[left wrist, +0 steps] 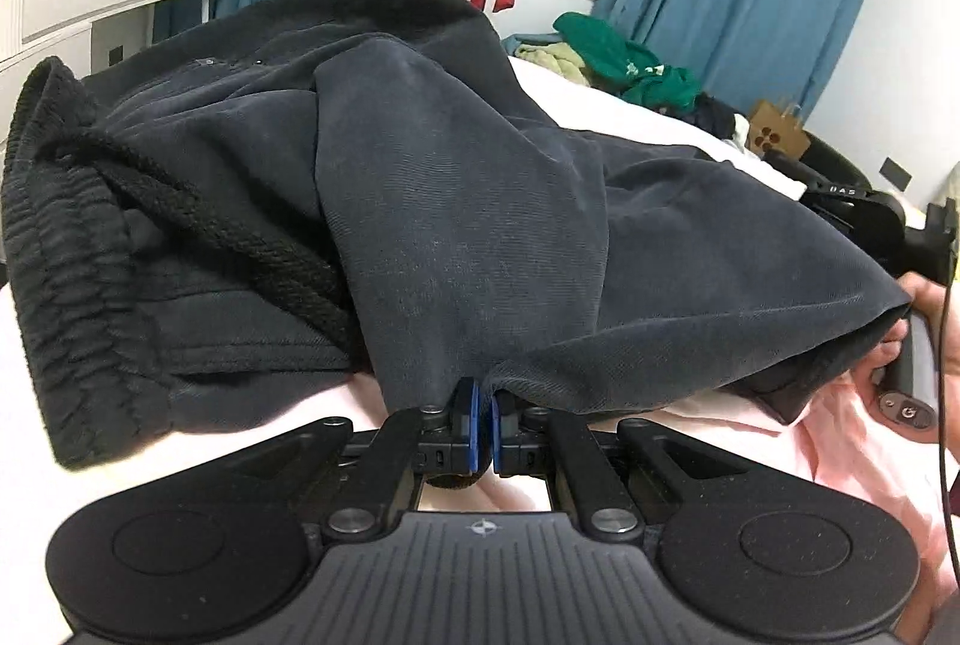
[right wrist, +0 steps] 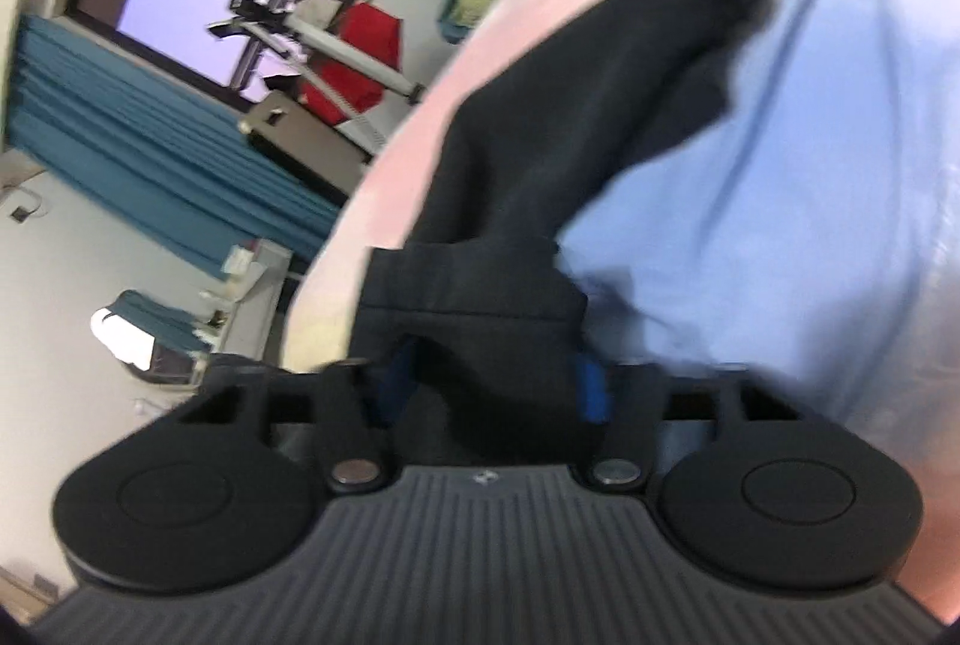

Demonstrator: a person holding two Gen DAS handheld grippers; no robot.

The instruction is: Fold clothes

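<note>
Dark navy trousers with a ribbed elastic waistband and a black drawstring lie bunched on the pink bed sheet. My left gripper is shut on the trousers' hem, the blue pads pinching the cloth. In the right wrist view, which is blurred, my right gripper has its jaws spread wide, with a fold of the same trousers lying between them. The right gripper also shows at the right edge of the left wrist view, held under the far hem.
A pile of green and other clothes lies at the far side of the bed. A white dresser stands at the left. A paper bag and headphones are at the right. Light blue cloth is beside the trousers.
</note>
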